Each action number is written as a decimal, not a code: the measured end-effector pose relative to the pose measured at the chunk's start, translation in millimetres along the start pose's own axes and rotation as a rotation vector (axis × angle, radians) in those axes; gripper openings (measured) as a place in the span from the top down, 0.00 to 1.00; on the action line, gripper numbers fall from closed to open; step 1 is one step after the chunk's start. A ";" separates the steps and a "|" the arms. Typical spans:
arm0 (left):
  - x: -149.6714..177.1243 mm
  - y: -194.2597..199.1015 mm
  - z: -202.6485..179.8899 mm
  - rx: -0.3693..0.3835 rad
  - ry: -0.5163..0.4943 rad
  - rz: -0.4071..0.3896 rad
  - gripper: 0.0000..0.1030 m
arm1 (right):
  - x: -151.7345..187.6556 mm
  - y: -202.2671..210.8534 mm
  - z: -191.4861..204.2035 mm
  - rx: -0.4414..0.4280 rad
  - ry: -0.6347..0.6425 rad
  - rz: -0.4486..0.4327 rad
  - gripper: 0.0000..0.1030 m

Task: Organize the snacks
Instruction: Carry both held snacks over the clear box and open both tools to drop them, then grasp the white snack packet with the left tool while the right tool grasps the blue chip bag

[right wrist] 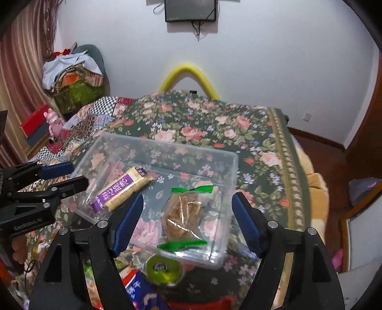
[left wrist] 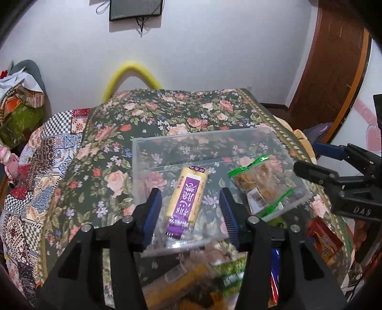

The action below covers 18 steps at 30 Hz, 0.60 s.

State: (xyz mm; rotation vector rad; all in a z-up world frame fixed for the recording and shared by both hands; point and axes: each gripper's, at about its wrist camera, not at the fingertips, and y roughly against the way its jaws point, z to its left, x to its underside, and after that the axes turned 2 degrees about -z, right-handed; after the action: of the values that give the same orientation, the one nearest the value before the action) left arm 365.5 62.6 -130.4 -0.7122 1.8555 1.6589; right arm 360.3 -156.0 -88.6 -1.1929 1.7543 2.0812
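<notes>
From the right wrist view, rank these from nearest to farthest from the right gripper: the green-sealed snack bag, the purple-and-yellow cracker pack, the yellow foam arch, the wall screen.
1. Green-sealed snack bag, in the clear box, between the right gripper's open fingers.
2. Purple-and-yellow cracker pack, in the box's left part.
3. Yellow foam arch, behind the table's far edge.
4. Wall screen, high on the back wall.

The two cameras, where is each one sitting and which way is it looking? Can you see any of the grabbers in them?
Left wrist view: sits on the left gripper, looking down at the clear box and cracker pack; its own open jaws show, with the right gripper at the right edge.
Right wrist view: sits on the right gripper, looking down over the green-sealed snack bag; the left gripper shows at the left edge.
Both share the box, both snacks, the floral cloth.
</notes>
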 end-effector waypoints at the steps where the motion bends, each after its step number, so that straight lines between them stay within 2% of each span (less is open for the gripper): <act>1: 1.8 5.9 0.1 -0.001 -0.001 -0.006 0.47 | 0.5 4.2 0.9 0.001 0.000 -0.006 0.25; 9: 24.3 54.3 9.9 -0.005 0.012 -0.023 0.42 | 19.7 46.3 5.6 -0.003 -0.015 -0.055 0.23; 18: 65.4 80.2 37.2 -0.036 0.057 0.001 0.37 | 58.1 70.1 11.7 -0.004 -0.034 -0.039 0.20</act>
State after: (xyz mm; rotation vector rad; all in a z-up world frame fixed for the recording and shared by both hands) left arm 264.5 105.7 -123.1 -0.7817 1.8689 1.6930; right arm 274.9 -186.6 -74.2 -1.1755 1.6998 2.0714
